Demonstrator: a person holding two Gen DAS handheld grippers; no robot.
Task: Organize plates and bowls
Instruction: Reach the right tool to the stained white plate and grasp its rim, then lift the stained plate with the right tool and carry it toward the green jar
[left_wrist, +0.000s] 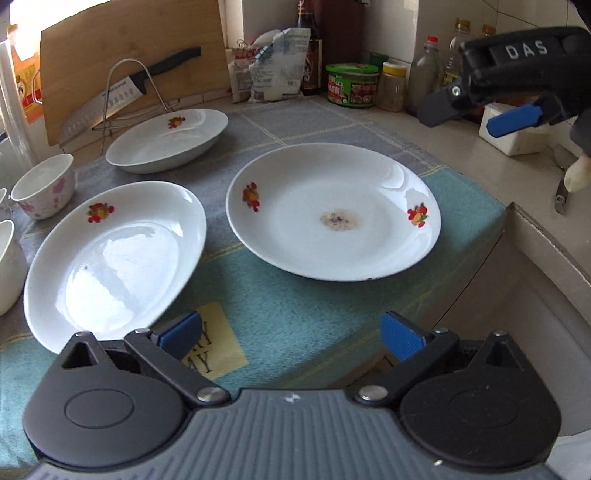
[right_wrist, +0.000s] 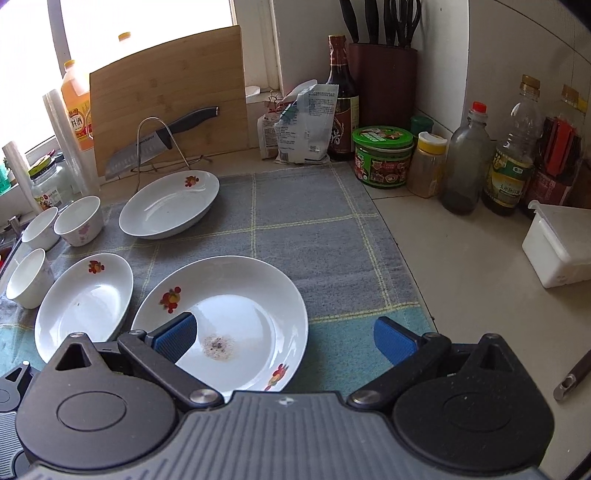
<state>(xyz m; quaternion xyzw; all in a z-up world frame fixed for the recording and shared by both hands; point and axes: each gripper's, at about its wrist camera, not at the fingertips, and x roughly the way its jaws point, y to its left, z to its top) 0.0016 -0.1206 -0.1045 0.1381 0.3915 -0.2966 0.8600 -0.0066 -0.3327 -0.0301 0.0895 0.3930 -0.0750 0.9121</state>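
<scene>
White plates wait, both claws wide

White china bowls (right_wrist: 78, 220) cluster far left; the smaller white flowered plate (left_wrist: 114, 262) lies beside the large stained plate (left_wrist: 332, 212). Left gripper (left_wrist: 291, 334) and right gripper (right_wrist: 284, 338) gape empty (nothing gripped). Pinch a rim squarely, lift level.

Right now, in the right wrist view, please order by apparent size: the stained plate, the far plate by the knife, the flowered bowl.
1. Stained plate, though it lies nearest the camera, which enlarges it.
2. Far plate.
3. Flowered bowl, clearly smallest.
</scene>
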